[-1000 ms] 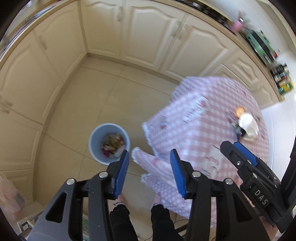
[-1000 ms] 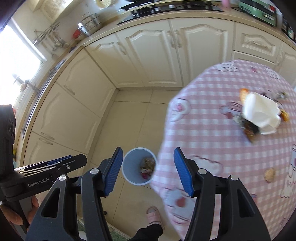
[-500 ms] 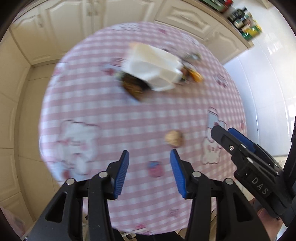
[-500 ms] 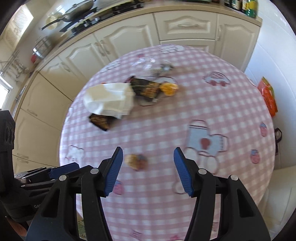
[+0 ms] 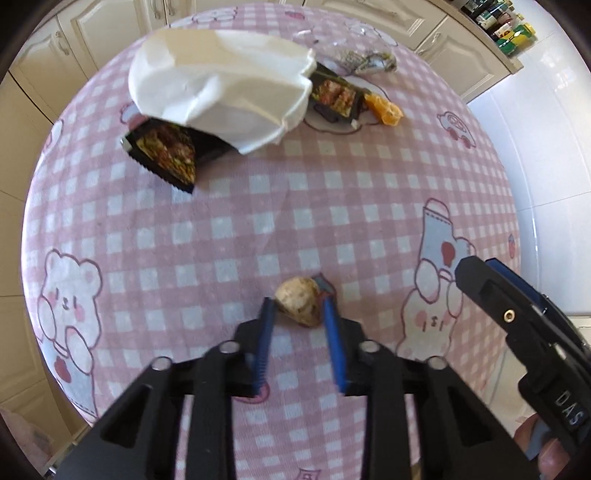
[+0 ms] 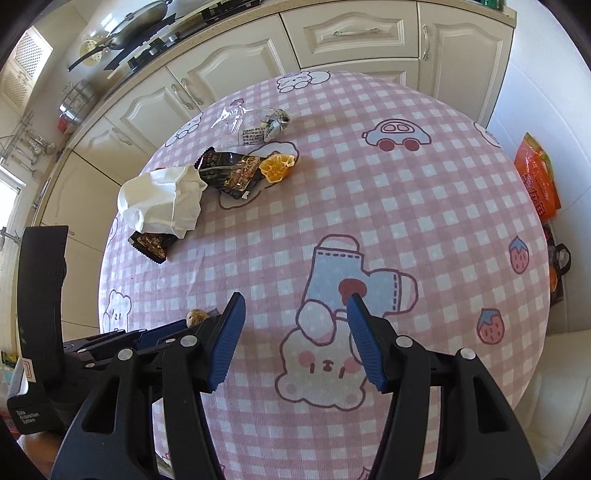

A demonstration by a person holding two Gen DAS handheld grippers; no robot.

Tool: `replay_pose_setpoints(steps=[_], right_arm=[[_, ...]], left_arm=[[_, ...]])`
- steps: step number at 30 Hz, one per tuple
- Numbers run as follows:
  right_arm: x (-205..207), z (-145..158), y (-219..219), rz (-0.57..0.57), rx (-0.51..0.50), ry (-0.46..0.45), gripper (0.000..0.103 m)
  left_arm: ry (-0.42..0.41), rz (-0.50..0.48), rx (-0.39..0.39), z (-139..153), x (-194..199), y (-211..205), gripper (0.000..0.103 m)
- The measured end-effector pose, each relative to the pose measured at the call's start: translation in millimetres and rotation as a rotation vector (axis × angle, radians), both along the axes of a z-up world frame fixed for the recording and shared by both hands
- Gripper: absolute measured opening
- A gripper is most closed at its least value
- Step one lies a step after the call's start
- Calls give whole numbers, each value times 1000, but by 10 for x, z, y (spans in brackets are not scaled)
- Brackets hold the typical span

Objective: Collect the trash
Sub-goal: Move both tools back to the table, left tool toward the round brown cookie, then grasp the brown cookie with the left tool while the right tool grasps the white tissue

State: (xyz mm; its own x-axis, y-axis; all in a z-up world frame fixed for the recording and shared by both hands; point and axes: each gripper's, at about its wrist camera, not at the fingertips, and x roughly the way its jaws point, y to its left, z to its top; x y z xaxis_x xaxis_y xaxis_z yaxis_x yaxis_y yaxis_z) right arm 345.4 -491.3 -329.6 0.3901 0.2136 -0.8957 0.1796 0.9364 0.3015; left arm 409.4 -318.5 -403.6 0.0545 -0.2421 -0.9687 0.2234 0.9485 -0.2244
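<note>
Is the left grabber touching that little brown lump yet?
Cannot tell. In the left wrist view the left gripper brackets the brown lump, but motion blur hides any contact.

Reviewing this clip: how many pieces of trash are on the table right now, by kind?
White tissue: 1
Dark snack wrappers: 2
Clear wrapper: 1
Orange peel: 1
Nut shell, between the left tongs: 1
Total: 6

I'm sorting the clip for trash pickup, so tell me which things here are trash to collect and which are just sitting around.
Trash to collect:
- brown crumpled lump, between the left gripper fingers
- white napkin
- two dark snack wrappers
- orange peel
- clear plastic wrapper

Just sitting around:
- checked tablecloth
- pan
- orange bag
- right gripper, open, idle
</note>
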Motion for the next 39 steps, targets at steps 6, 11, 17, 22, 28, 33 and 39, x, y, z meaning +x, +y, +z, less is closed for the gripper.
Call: replay_pose_setpoints(steps=[6,11,17,22,28,33,39], right_arm=[[197,23,117,29,35,-25,55],[463,57,369,79,101,-53,58],[778,-64,604,90,214,-48,58],[945,-108,673,93,250,-72,58],[1046,-104,734,110,288,-89,37],[1031,-56,829,135,292,-107,12],[882,241,1003,156,237,-181,6]], left_arm=[[-50,63,-34,187,70,285,21],[-107,151,-30,473,185,726,21],[-154,262,-14,676,315,1205,21],[-164,318,-11,708,317,1457,21],[-162,348,-17,703,317,1655,21],[-168,346,-29,725,318,1731,21],[-183,345,-55,824,246,1898,21]])
